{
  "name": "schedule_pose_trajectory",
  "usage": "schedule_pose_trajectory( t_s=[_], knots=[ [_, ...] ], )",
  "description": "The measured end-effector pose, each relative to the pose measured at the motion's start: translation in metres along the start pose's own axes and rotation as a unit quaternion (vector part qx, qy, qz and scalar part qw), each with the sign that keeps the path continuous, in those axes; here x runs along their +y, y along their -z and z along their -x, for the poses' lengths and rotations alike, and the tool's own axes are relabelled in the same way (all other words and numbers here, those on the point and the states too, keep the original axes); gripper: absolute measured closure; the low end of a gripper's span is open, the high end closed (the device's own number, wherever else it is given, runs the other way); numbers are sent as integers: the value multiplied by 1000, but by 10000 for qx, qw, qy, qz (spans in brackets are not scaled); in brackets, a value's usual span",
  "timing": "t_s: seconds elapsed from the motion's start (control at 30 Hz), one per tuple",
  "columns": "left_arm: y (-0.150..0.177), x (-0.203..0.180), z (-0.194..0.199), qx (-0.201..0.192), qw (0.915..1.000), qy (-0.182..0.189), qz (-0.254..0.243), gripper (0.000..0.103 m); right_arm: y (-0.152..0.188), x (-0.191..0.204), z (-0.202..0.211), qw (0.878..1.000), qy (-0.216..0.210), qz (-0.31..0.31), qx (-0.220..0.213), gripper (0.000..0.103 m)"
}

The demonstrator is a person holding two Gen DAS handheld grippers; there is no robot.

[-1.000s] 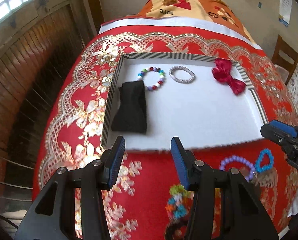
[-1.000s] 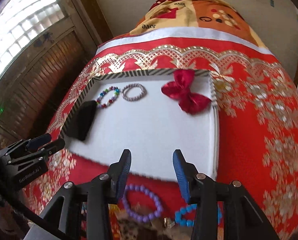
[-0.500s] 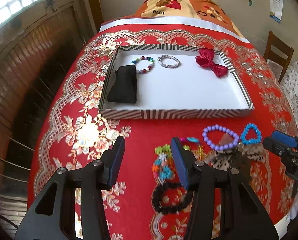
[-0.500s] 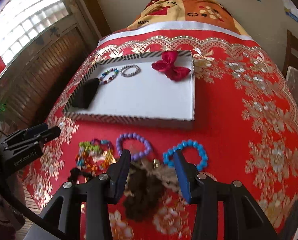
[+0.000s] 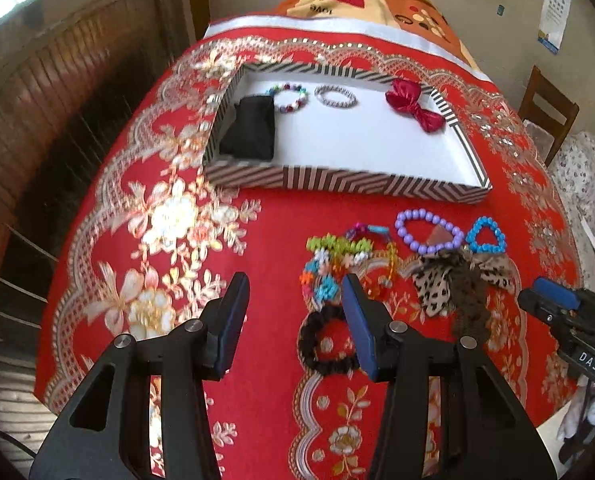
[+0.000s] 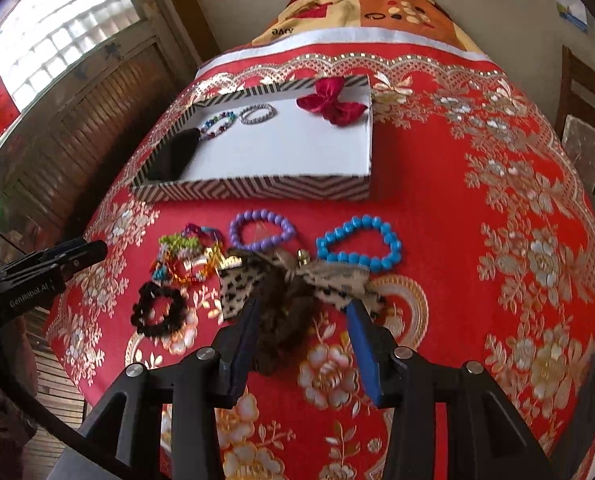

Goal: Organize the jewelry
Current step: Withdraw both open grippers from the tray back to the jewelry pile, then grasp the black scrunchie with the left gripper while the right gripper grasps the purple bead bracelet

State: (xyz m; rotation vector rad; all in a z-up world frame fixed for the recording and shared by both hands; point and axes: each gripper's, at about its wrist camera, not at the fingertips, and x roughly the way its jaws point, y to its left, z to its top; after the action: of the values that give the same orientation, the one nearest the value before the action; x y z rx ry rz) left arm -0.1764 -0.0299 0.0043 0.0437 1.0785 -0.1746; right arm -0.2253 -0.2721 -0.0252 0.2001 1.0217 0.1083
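Observation:
A striped-rim white tray (image 5: 337, 182) (image 6: 257, 190) holds a black pouch (image 5: 251, 132), a multicoloured bead bracelet (image 5: 288, 94), a silver bracelet (image 5: 335, 96) and a red bow (image 5: 413, 110). In front of it on the red cloth lie a purple bracelet (image 6: 262, 229), a blue bracelet (image 6: 359, 243), a colourful bracelet tangle (image 6: 187, 256), a black bracelet (image 6: 160, 315) and a leopard-print bow (image 6: 293, 280). My left gripper (image 5: 295, 320) is open and empty, near the black bracelet (image 5: 327, 340). My right gripper (image 6: 303, 340) is open, above the leopard bow.
The table wears a red floral cloth (image 5: 169, 216). A wooden chair (image 5: 547, 110) stands at the right. A slatted wooden wall (image 5: 57, 92) and a window are at the left. The table's near edge drops off close under both grippers.
Both grippers have pulled back toward me and away from the tray, so the loose bracelets and the leopard bow in front of the tray have come into view. Both stay open.

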Motion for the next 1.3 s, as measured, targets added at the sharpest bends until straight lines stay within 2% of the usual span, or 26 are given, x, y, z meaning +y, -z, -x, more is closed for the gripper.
schedule_pose_trajectory(
  t_s=[0.23,0.33,0.6,0.83,1.13,1.17,1.2,1.23,1.27,1.3],
  knots=[
    [18,8,-12,369,9988,328,58,56,9,-2,-5,9999,-108,-65,102,60],
    [25,8,-24,571,9977,355,65,56,4,-2,-9,9998,-137,-73,102,60],
    [33,4,-48,832,9961,303,-34,56,-38,6,-34,9996,-251,99,52,60],
    [33,4,-59,877,9956,300,-103,56,-68,9,-73,9987,-195,385,281,60],
    [30,2,-62,775,9960,396,-193,57,-73,17,-108,9940,-63,869,658,77],
    [28,0,-65,765,9960,401,-209,63,-72,18,-108,9936,-8,949,613,80],
    [27,-1,-65,752,9962,387,-230,75,-71,21,-108,9927,64,1044,598,84],
    [26,-1,-66,754,9961,376,-245,81,-70,23,-108,9918,107,1130,587,87],
    [25,-1,-67,789,9958,407,-229,89,-70,24,-109,9911,137,1193,571,94],
    [24,0,-67,822,9954,461,-190,90,-70,25,-108,9908,157,1225,557,94]
  ],
)
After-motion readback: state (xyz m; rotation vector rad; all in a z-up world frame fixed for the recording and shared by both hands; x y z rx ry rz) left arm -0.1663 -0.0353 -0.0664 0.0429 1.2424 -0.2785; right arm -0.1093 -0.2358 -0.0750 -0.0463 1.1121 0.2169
